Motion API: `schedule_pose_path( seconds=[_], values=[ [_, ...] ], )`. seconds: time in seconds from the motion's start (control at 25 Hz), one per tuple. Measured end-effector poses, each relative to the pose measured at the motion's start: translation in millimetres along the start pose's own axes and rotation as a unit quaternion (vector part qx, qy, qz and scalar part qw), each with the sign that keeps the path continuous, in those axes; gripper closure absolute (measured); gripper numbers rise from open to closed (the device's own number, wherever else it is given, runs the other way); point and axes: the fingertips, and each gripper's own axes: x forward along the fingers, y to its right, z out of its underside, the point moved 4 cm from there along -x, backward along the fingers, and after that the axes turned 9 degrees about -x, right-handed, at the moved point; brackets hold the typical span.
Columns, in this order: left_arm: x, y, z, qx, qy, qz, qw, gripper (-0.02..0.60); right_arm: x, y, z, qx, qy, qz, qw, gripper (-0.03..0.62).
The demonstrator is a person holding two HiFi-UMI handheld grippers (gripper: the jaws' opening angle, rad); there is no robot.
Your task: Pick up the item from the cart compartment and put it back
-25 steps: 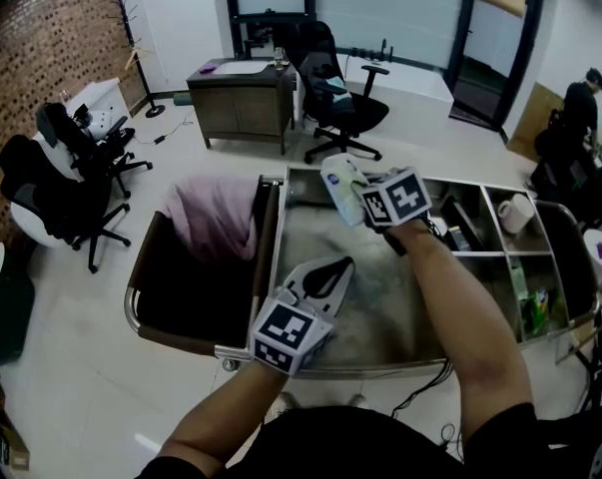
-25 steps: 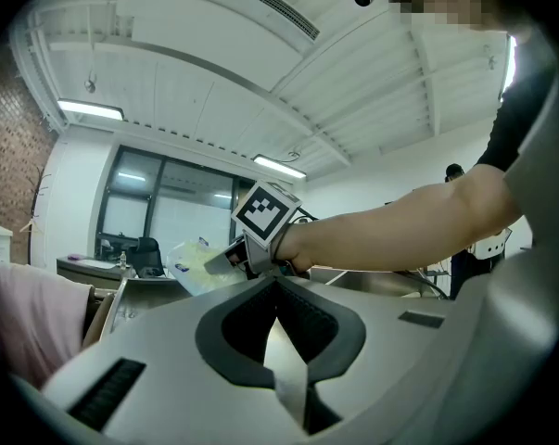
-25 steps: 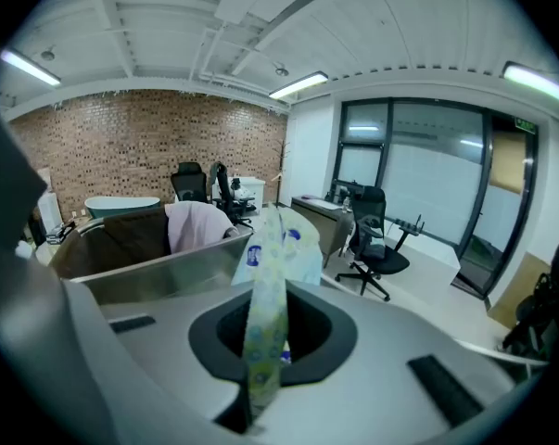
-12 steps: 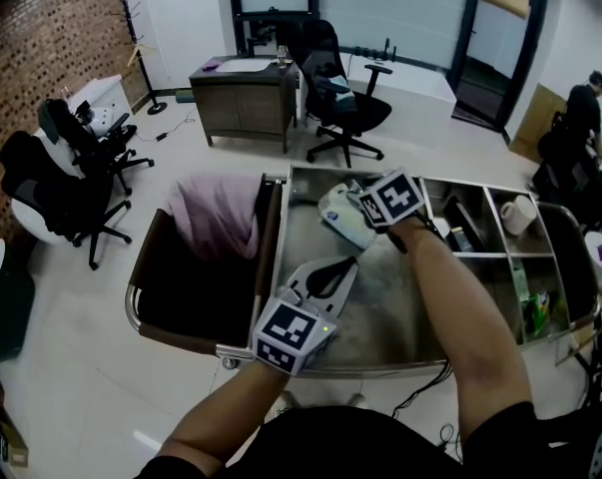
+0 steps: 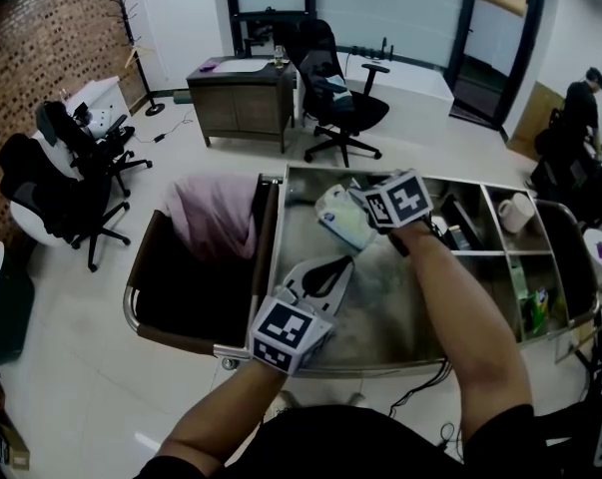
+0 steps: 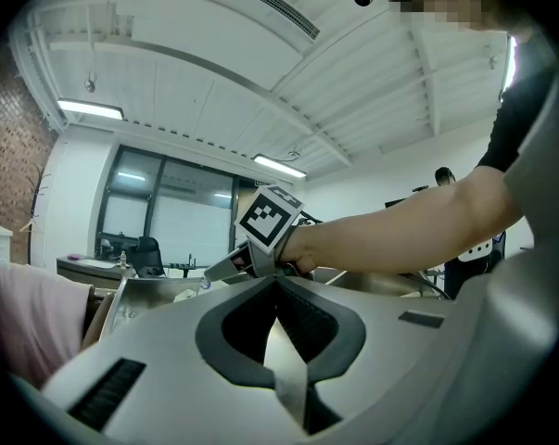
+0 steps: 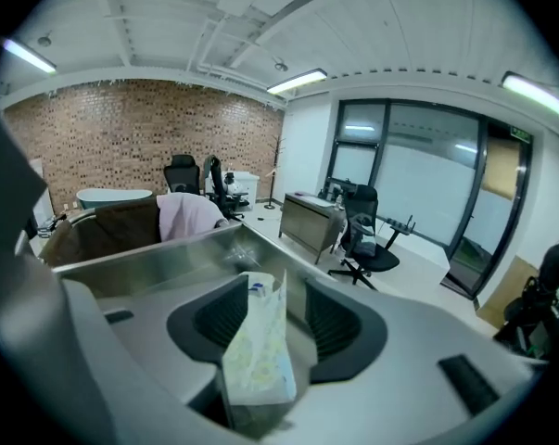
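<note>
A pale, soft plastic pack (image 5: 340,220) with a blue-marked top lies tilted over the far left part of the steel cart tray (image 5: 380,312). My right gripper (image 5: 358,206) reaches over it. In the right gripper view the pack (image 7: 259,350) stands between the jaws of the right gripper (image 7: 270,315), with a gap at each side. Those jaws have just been opening and stand wide, not pressing on it. My left gripper (image 5: 342,264) hovers level over the tray's near left side, shut and with nothing in it; the left gripper (image 6: 279,309) shows its jaw tips meeting.
Divided compartments at the cart's right hold a white mug (image 5: 515,211) and small items. A brown bag with pink cloth (image 5: 216,213) hangs at the cart's left end. Office chairs (image 5: 345,108), a desk (image 5: 243,98) and a person (image 5: 580,103) stand beyond.
The pack stood upright and higher in the shut right gripper; it has come down and tilted over the tray, and the right jaws have opened. The left gripper stayed still.
</note>
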Motion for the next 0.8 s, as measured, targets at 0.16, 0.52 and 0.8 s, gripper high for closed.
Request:
schedule_pose_path(
  seconds=[0.16,0.52,0.8],
  values=[
    [-0.1,0.3,0.1,0.001,-0.001,0.000,1.0000,0.581,-17.1,-4.4,2.2,0.023,0.032,-0.002,0.999,0.519],
    [0.6,-0.1,0.2,0.000,-0.001,-0.001,1.0000,0.581,-64.4,-35.8,2.5,0.067,0.129,-0.036,0.989,0.582],
    [0.4,-1.1,-1.0,-0.003,0.000,-0.004,1.0000,0.581,-113.7,-50.0,-9.3,0.087,0.205,-0.038,0.974,0.582]
  ],
)
